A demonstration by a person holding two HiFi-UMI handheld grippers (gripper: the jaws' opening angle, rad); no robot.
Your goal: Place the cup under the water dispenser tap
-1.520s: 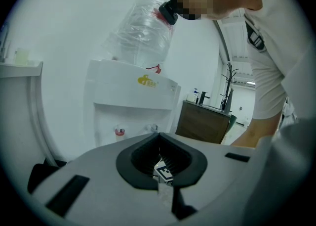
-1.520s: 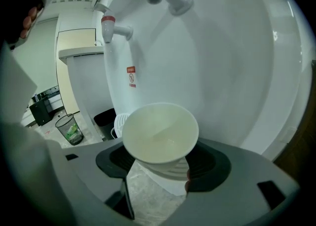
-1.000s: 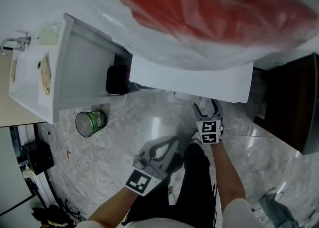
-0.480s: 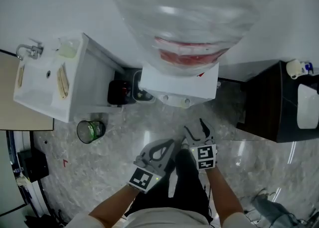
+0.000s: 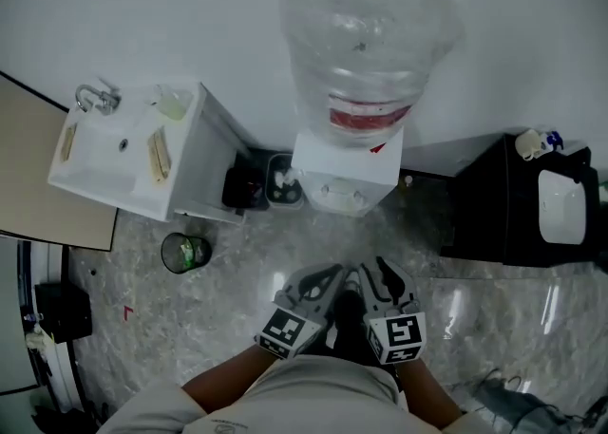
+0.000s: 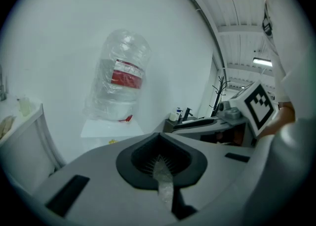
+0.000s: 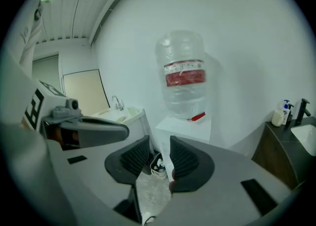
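The left gripper (image 6: 159, 159) has its jaws pressed together, with nothing in them. The right gripper (image 7: 159, 155) is closing, its pads a narrow gap apart and empty too. Both hang side by side in front of the water dispenser (image 5: 347, 176). A round green-tinted container (image 5: 184, 253), possibly the cup, stands on the floor (image 5: 237, 261) by the sink cabinet (image 5: 190, 166) corner.

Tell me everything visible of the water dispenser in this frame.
The water dispenser is a white box-shaped unit standing upright on the grey marbled floor, backed against the white wall. A large clear plastic bottle, wrapped in crinkled film and bearing a red label band, sits neck-down on top. Small knobs, likely taps, show at its front. A small bin stands close beside it.
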